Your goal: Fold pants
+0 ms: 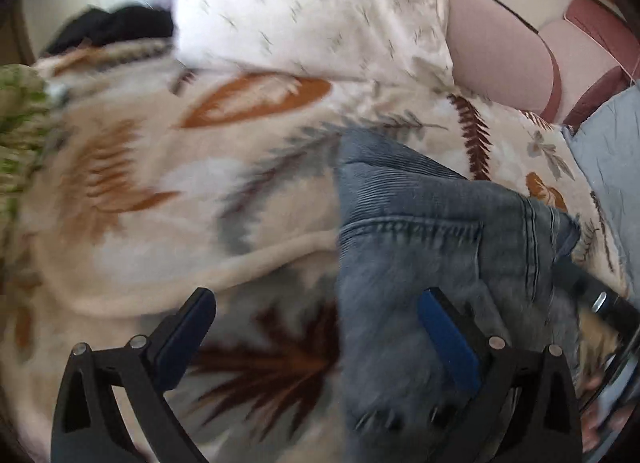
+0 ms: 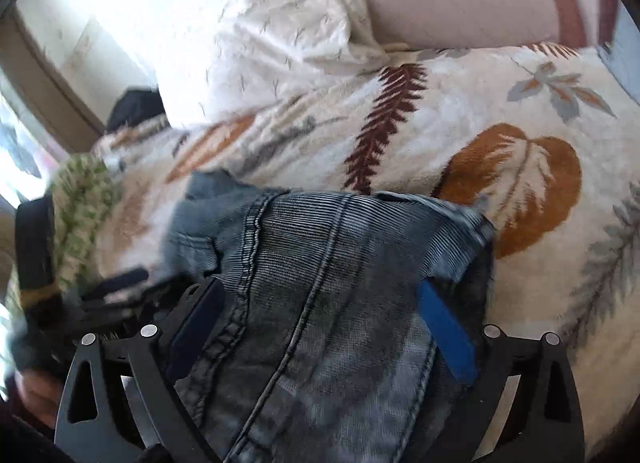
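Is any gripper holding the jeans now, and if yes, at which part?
Nothing is held. The left gripper and right gripper stand open over the jeans.

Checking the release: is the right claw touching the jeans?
Cannot tell. In the right wrist view the right claw stands open around the jeans; denim runs between the fingers, but no gap or contact shows plainly.

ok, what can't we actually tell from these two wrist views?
- Left wrist: jeans run off the bottom edge; motion blur hides the fold edges.
- Right wrist: jeans fill the space between the right tool fingers; layer count hidden.
- Dark item behind the blanket: too blurred to identify.
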